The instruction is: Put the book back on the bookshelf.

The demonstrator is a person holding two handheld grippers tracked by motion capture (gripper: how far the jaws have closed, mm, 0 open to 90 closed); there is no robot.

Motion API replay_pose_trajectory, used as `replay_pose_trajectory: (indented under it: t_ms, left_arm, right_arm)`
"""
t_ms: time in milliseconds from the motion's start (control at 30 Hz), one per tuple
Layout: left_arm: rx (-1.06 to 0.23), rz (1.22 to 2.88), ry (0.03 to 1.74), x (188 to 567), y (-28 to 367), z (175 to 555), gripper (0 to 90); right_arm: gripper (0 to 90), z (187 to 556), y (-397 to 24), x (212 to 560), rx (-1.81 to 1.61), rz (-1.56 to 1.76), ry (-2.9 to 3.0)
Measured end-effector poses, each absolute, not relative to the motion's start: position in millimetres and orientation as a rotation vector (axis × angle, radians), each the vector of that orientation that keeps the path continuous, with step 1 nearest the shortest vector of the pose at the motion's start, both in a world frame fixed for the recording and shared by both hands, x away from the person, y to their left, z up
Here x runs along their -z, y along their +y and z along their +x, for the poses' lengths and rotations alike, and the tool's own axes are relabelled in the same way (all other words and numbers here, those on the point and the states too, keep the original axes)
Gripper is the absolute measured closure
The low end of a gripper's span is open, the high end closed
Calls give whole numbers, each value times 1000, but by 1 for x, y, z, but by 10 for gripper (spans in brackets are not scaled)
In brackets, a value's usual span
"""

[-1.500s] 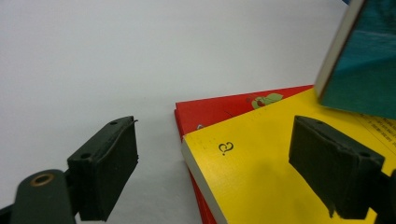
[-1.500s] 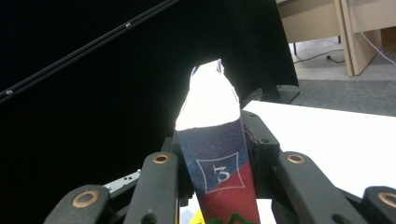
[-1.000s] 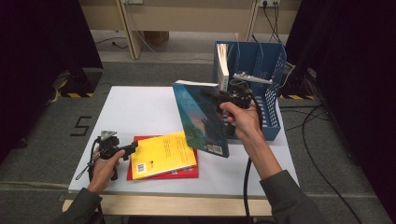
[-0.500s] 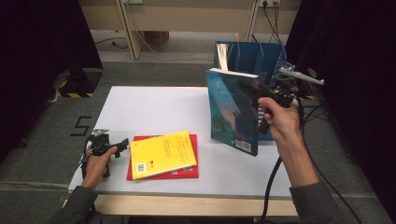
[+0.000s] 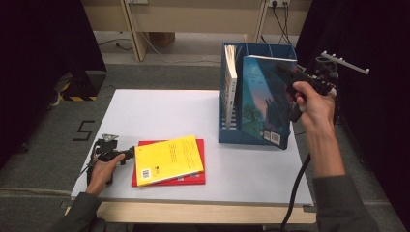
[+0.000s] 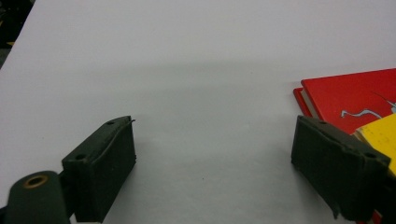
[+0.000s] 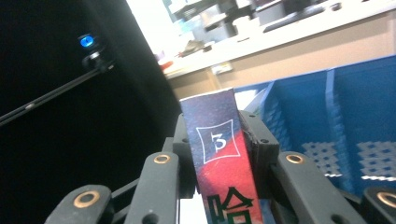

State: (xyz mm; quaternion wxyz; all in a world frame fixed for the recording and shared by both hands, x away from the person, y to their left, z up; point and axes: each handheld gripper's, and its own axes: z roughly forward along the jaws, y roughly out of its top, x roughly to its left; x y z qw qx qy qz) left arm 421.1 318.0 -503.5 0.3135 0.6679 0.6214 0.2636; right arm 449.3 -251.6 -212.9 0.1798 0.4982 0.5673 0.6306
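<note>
Since the earlier frame, the right gripper (image 5: 285, 72) has carried the blue book (image 5: 263, 99) upright into the blue file box (image 5: 227, 137) at the table's (image 5: 169, 111) far right edge, jaws clamped on its spine. Near the front left corner, the left gripper (image 5: 129, 153) rests beside the yellow book (image 5: 167, 159), its jaws wide, just opened further, with nothing between them.

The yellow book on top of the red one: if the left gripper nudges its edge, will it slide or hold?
The yellow book lies flat and slightly askew on the red book, so a nudge would probably slide it across that smooth cover. It looks thin, likely light, perhaps a little bendy. The open left gripper sits beside its corner.
</note>
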Motion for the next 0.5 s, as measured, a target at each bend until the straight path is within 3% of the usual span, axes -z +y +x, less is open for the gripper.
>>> replay_pose_trajectory:
  t_ms: [500]
  left_arm:
    - [-678,1746,1639,503,320,421,126]
  right_arm:
    - [705,522,-256,208,-1713,1528,1427]
